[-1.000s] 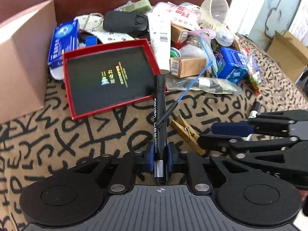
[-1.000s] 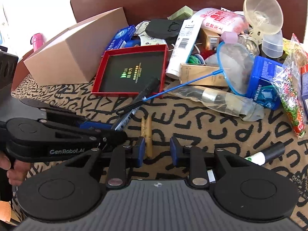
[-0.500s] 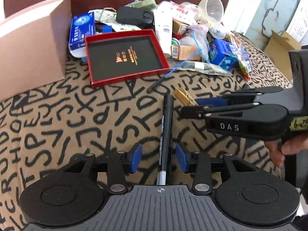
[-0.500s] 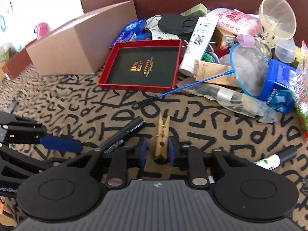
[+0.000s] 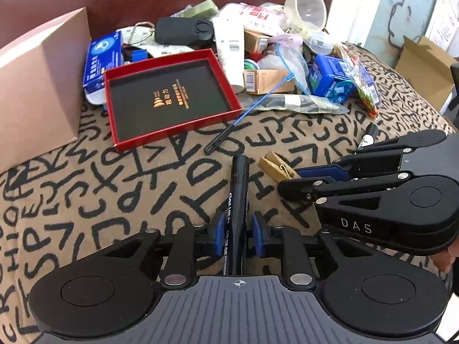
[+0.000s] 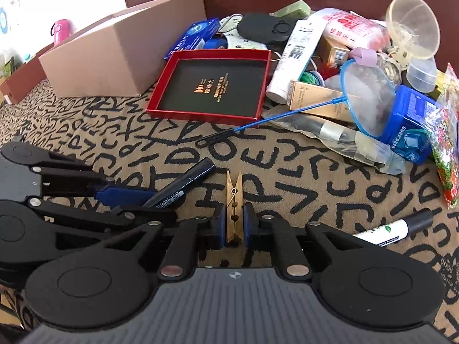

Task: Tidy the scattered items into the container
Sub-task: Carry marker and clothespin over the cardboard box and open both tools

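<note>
— What carries everything?

— A surface under a tan cloth (image 6: pixel 287 172) printed with black letters.

— What lies directly on it?

— A red tray (image 6: pixel 212 86) with a black floor sits on the cloth, just beside a cardboard box (image 6: pixel 114 54). A blue-handled net (image 6: pixel 364 100) rests its black grip on the cloth near the tray. A white marker (image 6: pixel 393 229) with a black cap lies well apart to the right. A heap of packets, tubes and boxes (image 6: pixel 344 57) crowds the far side.

— Does the heap touch the tray?

— A white tube (image 6: pixel 295 60) lies along its right edge.
</note>
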{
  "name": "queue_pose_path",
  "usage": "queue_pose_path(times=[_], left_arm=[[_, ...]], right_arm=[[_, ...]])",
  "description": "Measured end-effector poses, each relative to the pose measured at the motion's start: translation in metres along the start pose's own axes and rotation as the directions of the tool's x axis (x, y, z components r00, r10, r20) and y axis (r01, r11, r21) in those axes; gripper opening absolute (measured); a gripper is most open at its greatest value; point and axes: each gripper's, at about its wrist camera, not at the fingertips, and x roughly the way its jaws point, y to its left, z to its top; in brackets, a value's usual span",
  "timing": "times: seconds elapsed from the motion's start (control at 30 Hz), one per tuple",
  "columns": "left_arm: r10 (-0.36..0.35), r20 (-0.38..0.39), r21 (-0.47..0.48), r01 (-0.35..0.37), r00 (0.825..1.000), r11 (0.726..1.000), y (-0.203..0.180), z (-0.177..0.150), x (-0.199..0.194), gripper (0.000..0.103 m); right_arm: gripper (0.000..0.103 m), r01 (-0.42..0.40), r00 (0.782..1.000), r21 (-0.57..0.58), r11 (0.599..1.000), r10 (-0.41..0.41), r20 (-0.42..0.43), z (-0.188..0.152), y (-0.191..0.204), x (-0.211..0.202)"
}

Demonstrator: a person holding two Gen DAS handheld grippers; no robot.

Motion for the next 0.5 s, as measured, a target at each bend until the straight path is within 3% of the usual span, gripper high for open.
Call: queue_pose_path(times=[0.03, 0.23, 0.37, 0.5], left_arm=[[-0.002, -0.001, -0.001, 0.002, 1.0, 1.0, 0.0, 0.0, 0.0, 0.01], [-0.048, 0.02, -0.075, 0.049, 0.999, 0.996, 0.008, 0.002, -0.012, 0.01], [-0.023, 0.104, -0.106, 0.034, 0.994, 0.994, 0.018, 0.008, -0.041, 0.01], [0.034, 0.209, -0.126, -0.008, 0.977, 0.992, 0.035, 0.023, -0.077, 0.01]], right_arm=[[0.014, -0.004, 1.0, 0.002, 1.0, 0.004, -0.001, 0.0, -0.001, 0.0], [0.013, -0.071, 0.997, 0.051, 0.996, 0.07, 0.013, 0.007, 0.0, -0.011], [0.013, -0.11, 0.992, 0.011, 0.994, 0.109, 0.067, 0.022, 0.015, -0.029], [0.013, -0.18, 0.975, -0.032, 0.983, 0.183, 0.126, 0.055, 0.032, -0.044]])
